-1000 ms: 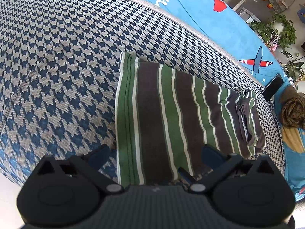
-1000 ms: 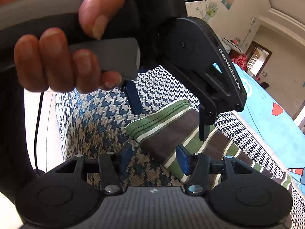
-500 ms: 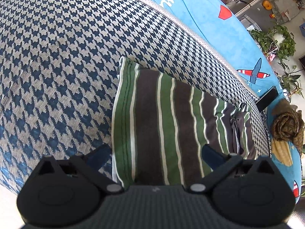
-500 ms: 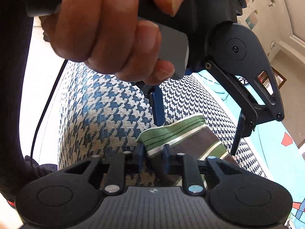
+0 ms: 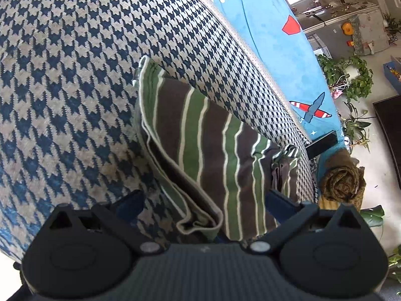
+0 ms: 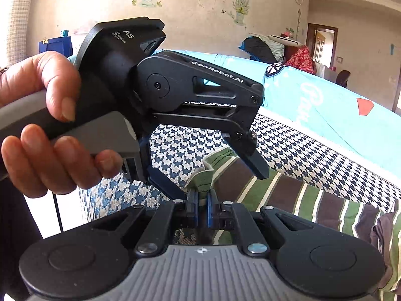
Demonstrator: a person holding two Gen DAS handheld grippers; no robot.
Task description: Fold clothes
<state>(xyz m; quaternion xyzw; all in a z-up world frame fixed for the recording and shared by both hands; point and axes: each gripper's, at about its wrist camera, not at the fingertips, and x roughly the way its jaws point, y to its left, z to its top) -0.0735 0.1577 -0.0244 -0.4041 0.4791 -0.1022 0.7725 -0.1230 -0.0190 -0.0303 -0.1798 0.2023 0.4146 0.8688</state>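
Now my right gripper (image 6: pixel 201 209) pinches the near corner of the green-and-brown striped garment (image 5: pixel 215 150), whose length runs away across the houndstooth cushion (image 5: pixel 62 87), while my left gripper (image 5: pixel 204 202) hovers spread beside that corner.

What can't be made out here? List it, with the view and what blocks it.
- Left wrist view: the striped garment's near edge is hidden behind the left hand-held gripper's body.
- Right wrist view: the pinched corner between the right hand-held gripper's shut fingers is barely visible.
- Right wrist view: the garment's right end is cut off by the frame edge.
- Left wrist view: the brown bundle is too small to identify.
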